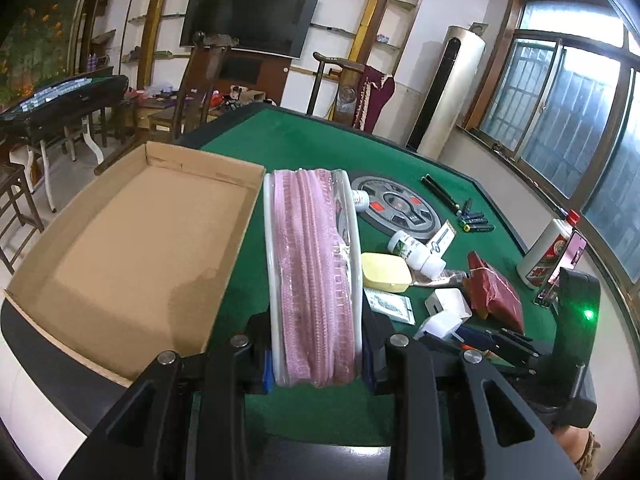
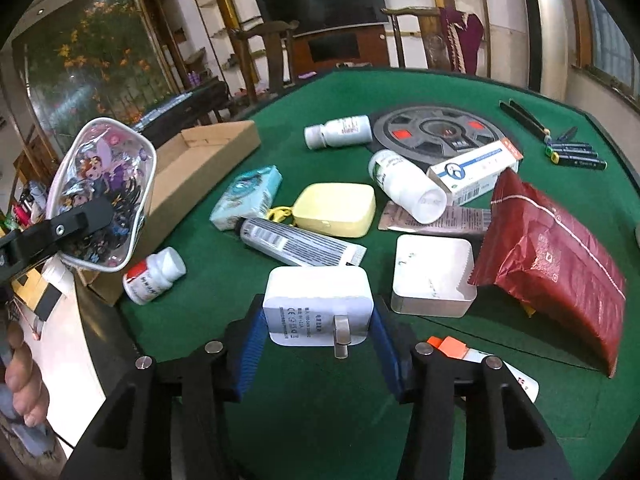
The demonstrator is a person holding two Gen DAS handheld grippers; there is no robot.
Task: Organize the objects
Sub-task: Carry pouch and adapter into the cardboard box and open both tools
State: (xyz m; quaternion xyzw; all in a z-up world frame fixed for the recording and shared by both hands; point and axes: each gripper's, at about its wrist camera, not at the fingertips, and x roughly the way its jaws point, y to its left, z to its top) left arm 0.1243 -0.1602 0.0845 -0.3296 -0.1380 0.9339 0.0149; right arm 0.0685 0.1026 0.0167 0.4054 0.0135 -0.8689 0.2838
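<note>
Sorting step: clearing loose items off the green bench (image 2: 320, 96) into the cardboard box (image 1: 132, 240); the box looks empty so far, so this reads as an early stage.
Far left, box: open-topped, lying on the bench's left part, nothing visible inside.
Left tool (image 1: 316, 364): clamped tight on the zip edge of a clear pouch (image 1: 312, 276) with a pink zipper and cartoon print, held up off the bench just right of the box – not yet over it.
Left tool, next move: I judge it needs to swing the pouch left across the box wall, lower it inside, then let go.
Centre of bench: small red-label pill bottle (image 2: 154, 276), tissue pack (image 2: 246, 196), grey tube (image 2: 300, 242), yellow case (image 2: 336, 210), two white bottles lying on their sides.
Right tool (image 2: 318, 326): its blue pads bracket a white charger plug (image 2: 318, 306) from both sides, with no plain gap left; whether they press firmly I cannot tell – the plug seems still to rest on the bench.
Right tool, next move: likely confirm a firm squeeze on the plug's flat sides, lift clear of the tube behind it, then follow the pouch to the box.
Right of plug: white tray (image 2: 434, 276), then a dark red packet (image 2: 552, 264).
Far right: batteries (image 2: 572, 156) and pens near the bench's edge, well apart from the pile.
</note>
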